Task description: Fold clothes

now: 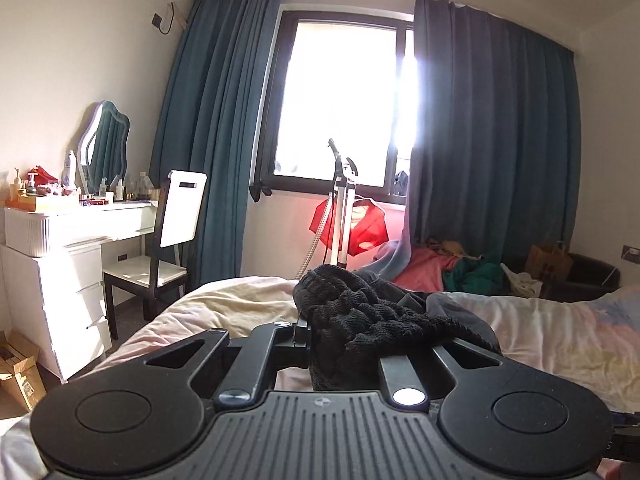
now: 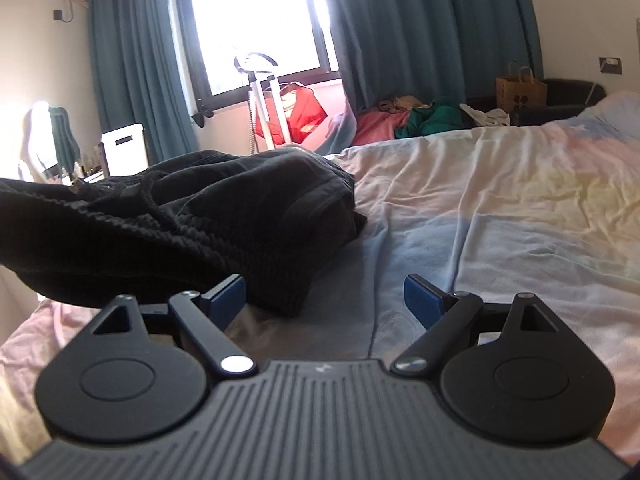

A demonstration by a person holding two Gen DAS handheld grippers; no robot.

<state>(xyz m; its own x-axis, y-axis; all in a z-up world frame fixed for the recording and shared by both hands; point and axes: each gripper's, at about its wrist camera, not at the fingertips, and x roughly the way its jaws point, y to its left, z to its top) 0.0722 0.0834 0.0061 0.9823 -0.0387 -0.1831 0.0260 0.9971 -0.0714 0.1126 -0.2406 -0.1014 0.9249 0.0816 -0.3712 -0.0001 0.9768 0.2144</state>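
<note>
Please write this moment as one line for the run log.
task: fold clothes | left gripper: shut on black knit garment, lifted | right gripper: open, empty, beside garment | surface: bed sheet

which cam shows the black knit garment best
The right wrist view: the black knit garment lies in a heap across the bed, its whole spread visible. The left wrist view shows only a bunched part draped over the left gripper.

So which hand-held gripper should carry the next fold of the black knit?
Left, probably. The left hand-held gripper is already shut on the black knit garment, holding its edge raised. The right hand-held gripper is open, with only bedsheet between its fingers; it could pin or smooth.
</note>
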